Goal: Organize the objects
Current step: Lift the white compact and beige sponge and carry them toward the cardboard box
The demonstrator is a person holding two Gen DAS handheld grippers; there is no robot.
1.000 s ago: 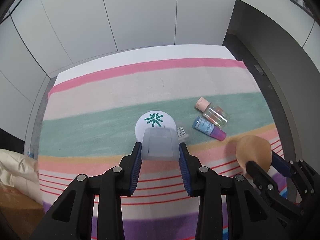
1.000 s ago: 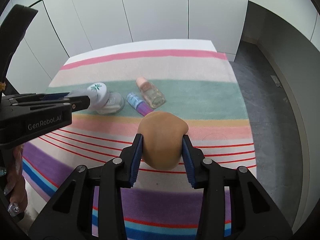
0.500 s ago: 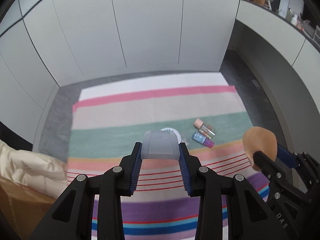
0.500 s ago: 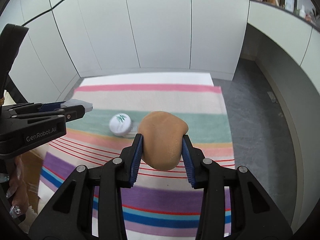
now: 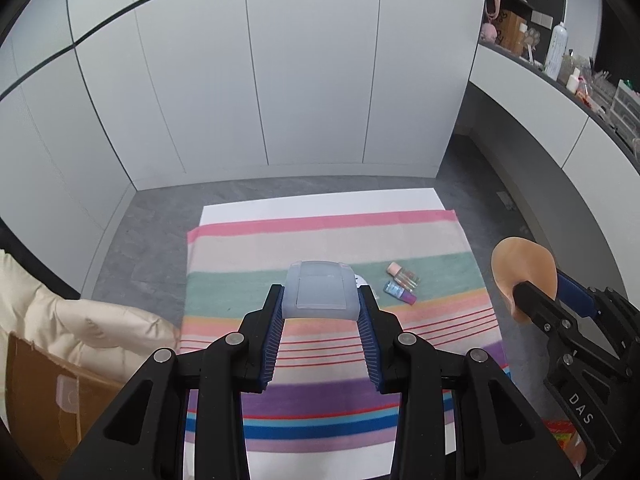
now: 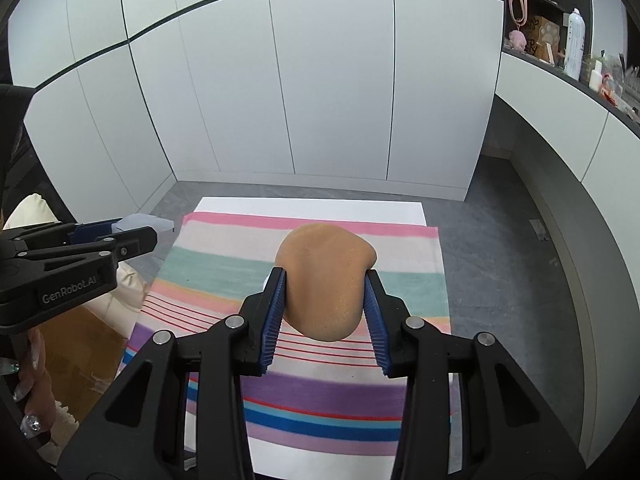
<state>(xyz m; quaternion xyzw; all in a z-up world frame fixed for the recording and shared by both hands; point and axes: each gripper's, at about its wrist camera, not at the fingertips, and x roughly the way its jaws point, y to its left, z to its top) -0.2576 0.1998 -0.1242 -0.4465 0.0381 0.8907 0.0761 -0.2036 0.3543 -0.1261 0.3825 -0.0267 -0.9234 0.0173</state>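
Both grippers are now raised much higher above the striped cloth (image 5: pixel 320 240) than a second ago, the left gripper (image 5: pixel 320 304) pinching the translucent plastic box (image 5: pixel 318 290) and the right gripper (image 6: pixel 326 308) the tan egg-shaped sponge (image 6: pixel 326 284), so both seem on the way to storage.

"GenRobot.AI" on left hand-held gripper (image 6: pixel 132 236), "DAS" on right hand-held gripper (image 5: pixel 528 296)

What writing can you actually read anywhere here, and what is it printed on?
"GenRobot.AI": on the side of the left tongs, seen from the right wrist camera.
"DAS": on the body of the right tongs, seen from the left wrist camera.
Labels on the two small bottles lying on the striped blanket: too small to read.
Box on the shelf: print blurred, unreadable.
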